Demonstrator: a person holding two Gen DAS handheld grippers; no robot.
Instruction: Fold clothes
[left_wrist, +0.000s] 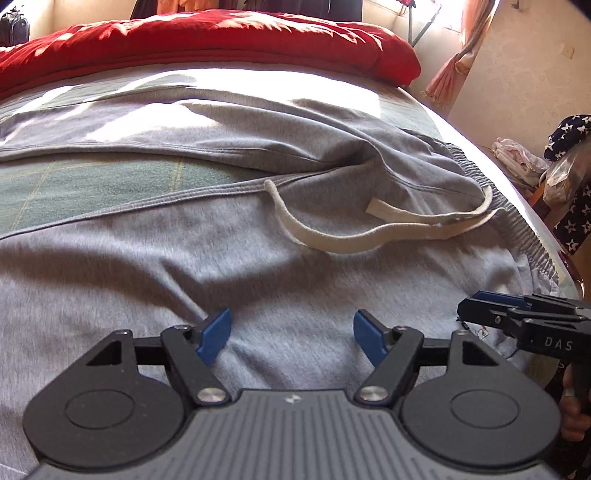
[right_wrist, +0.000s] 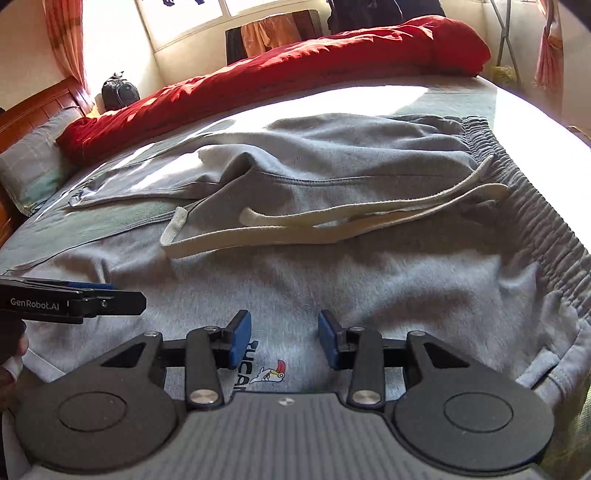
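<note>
Left tool (left_wrist: 291, 338) at bottom centre of its view: blue pads spread wide, nothing between them, hovering just above grey fabric. Right tool (right_wrist: 284, 339) bottom centre of its own view: pads also apart, a bit narrower gap, empty, sitting over a small printed bird logo (right_wrist: 271, 374) with partial lettering on the cloth.

Each tool shows in the other's camera: the right tool enters at lower right of the left view, seen side-on, so the gap doesn't read from there. The left tool enters at middle left of the right view, also side-on.

Grey sweatpants (left_wrist: 155, 266) are spread flat across the bed, filling the lower and middle of both frames. Elastic waistband (right_wrist: 532, 206) runs down the right side of the right view. Cream drawstring (left_wrist: 332, 236) lies loose on top of the fabric, centre-right in the left view, both ends free. The two legs run off toward the left, with a wedge of green checked bed sheet (left_wrist: 92, 184) showing between them.

Further back: sun patches on the fabric, then a red duvet (right_wrist: 295, 70) bunched across the far edge of the bed, upper part of both frames. Wooden headboard (right_wrist: 40, 107) upper left in the right view. Orange curtain (left_wrist: 465, 55) upper right in the left view.
</note>
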